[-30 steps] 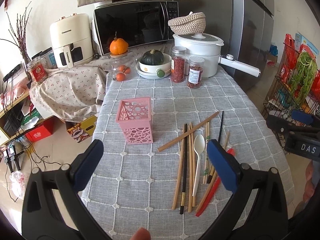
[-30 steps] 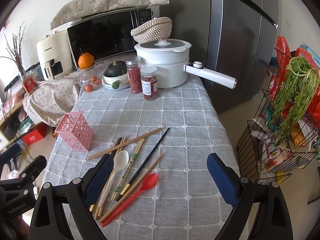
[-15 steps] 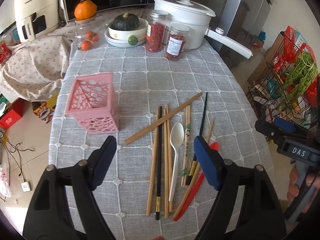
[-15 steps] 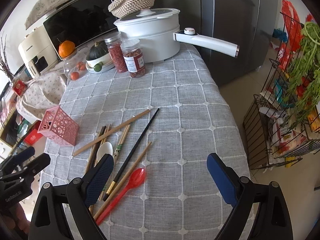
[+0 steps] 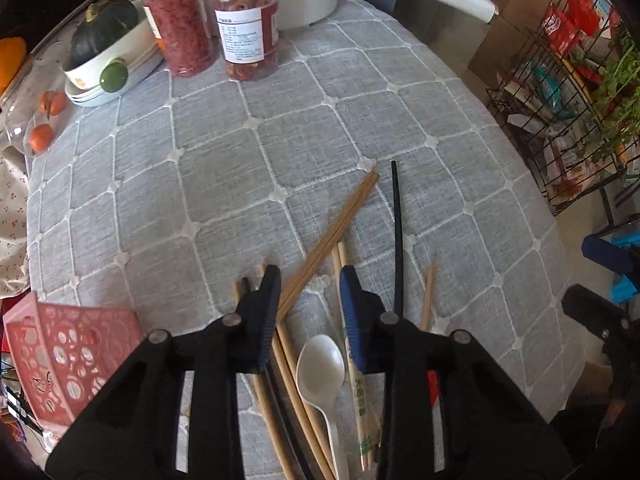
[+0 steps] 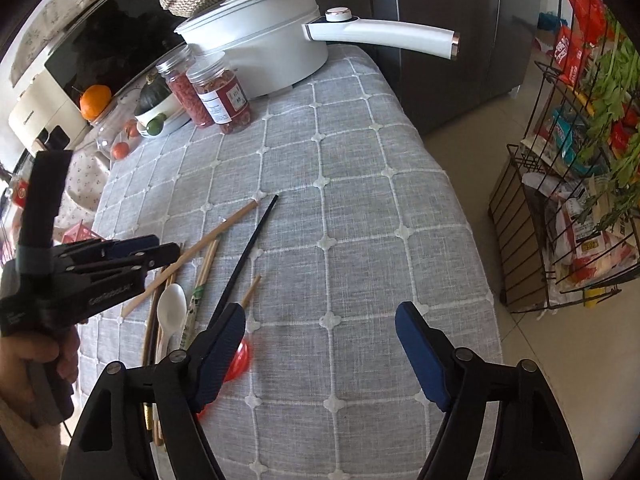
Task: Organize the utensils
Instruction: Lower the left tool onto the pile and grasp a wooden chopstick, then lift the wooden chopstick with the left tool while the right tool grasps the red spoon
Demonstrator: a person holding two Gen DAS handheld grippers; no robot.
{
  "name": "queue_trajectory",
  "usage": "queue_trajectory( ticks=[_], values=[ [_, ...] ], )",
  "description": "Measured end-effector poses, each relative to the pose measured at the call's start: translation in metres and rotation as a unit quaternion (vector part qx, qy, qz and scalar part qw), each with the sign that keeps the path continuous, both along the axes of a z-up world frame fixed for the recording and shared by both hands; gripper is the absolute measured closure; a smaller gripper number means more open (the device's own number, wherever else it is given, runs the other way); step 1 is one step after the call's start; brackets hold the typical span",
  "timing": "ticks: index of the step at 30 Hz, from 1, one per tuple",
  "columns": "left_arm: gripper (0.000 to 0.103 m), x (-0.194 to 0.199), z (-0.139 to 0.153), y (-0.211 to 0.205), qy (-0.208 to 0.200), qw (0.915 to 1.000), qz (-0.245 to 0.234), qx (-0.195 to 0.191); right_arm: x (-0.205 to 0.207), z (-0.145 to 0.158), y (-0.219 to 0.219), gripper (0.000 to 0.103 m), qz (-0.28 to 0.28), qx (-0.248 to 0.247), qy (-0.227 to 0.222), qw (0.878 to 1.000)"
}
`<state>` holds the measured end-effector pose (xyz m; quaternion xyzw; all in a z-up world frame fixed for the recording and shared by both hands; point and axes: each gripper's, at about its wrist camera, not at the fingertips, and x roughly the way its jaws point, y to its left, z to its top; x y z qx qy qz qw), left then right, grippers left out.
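Loose utensils lie on the grey checked cloth: a pair of long wooden chopsticks (image 5: 332,236) (image 6: 200,248), a black chopstick (image 5: 396,232) (image 6: 252,248), a white spoon (image 5: 322,364) (image 6: 172,308) and a red spoon (image 6: 240,356). My left gripper (image 5: 309,276) (image 6: 160,252) points down over the pile. Its jaws are closing, and the long wooden chopsticks run between them without being pressed. My right gripper (image 6: 320,312) hangs low over bare cloth, jaws closing, with nothing between them. The red spoon sits by its left finger. The pink basket (image 5: 68,348) (image 6: 80,232) stands at the left.
Two red-filled jars (image 5: 244,28), a white pot with a long handle (image 6: 384,34) and a bowl holding a green squash (image 5: 108,52) stand at the far end. A wire rack of groceries (image 6: 580,184) stands on the floor past the table's right edge.
The left gripper has dropped and tipped down onto the utensil pile, and its jaws have narrowed a lot. The right gripper has sunk nearer the cloth, its jaws a little narrower.
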<state>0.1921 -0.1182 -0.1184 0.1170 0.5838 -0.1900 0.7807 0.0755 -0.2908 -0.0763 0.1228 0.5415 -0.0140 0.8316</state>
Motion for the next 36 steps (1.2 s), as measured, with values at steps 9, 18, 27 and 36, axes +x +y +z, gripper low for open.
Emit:
queue_trajectory(
  ticks=[9,18,27,36],
  values=[
    [0.082,0.021,-0.031,-0.022,0.037,0.9976,-0.006,0.058,0.000,0.000,-0.004,0.024,0.006,0.011,-0.002,1.000],
    [0.093,0.001,0.000,-0.023,-0.012,0.9991,-0.002,0.040,0.000,-0.002,-0.002,0.025,0.010,0.018,-0.002,1.000],
    [0.093,-0.055,0.071,0.031,-0.095,0.9948,0.020,-0.033,0.008,-0.019,0.021,0.035,0.033,0.031,0.020,0.999],
    [0.093,-0.096,0.090,0.086,-0.179,0.9757,0.074,-0.103,0.013,-0.052,0.051,0.051,0.061,0.073,0.079,0.992]
  ],
)
